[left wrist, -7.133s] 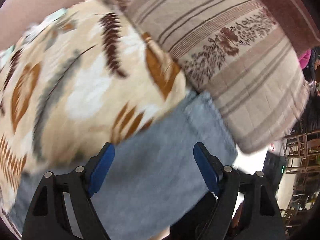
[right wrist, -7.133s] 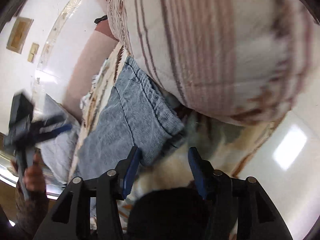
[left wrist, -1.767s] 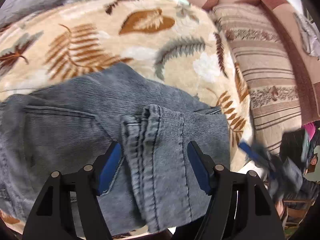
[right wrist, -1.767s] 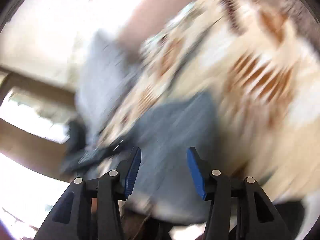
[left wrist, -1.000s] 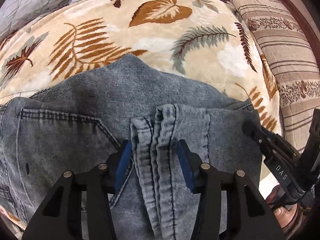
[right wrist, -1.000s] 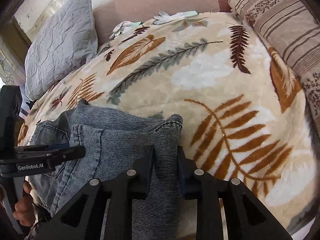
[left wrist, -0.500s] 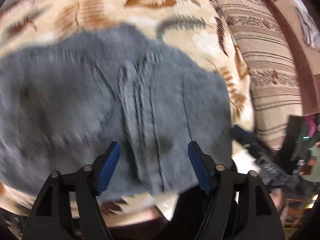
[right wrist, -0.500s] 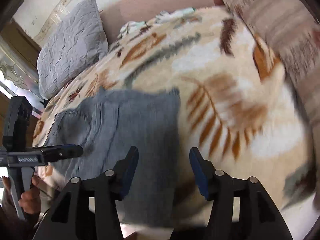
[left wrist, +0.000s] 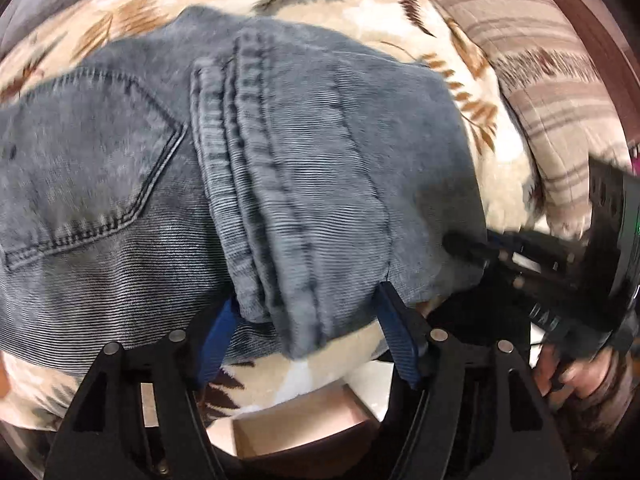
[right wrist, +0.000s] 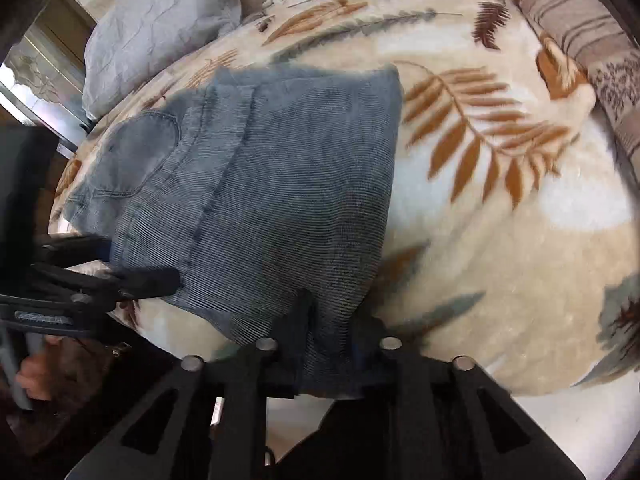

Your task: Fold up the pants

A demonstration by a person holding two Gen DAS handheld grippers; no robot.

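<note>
Because the next fold needs the near edge lifted, we keep the right gripper (right wrist: 326,354) clenched on the hem of the pants (right wrist: 288,184), the denim pinched between its jaws, while the left gripper (left wrist: 310,338) stands released astride the thick seamed edge. Ribbed grey-blue denim lies ahead on the plush leaf-print blanket (right wrist: 500,240).

- In the right wrist view we lose the right gripper's (right wrist: 326,344) fingertips under the hem of the jeans (right wrist: 280,184), so its blue pads are hidden.
- In the left wrist view the left gripper's (left wrist: 308,332) pads are partly covered by the hanging denim fold.
- The hand (left wrist: 576,376) at the right edge there is blurred, perhaps holding the other tool.
- The grey pillow (right wrist: 160,12) is cut off by the lens rim.
- We cannot read the label on the other tool.
</note>
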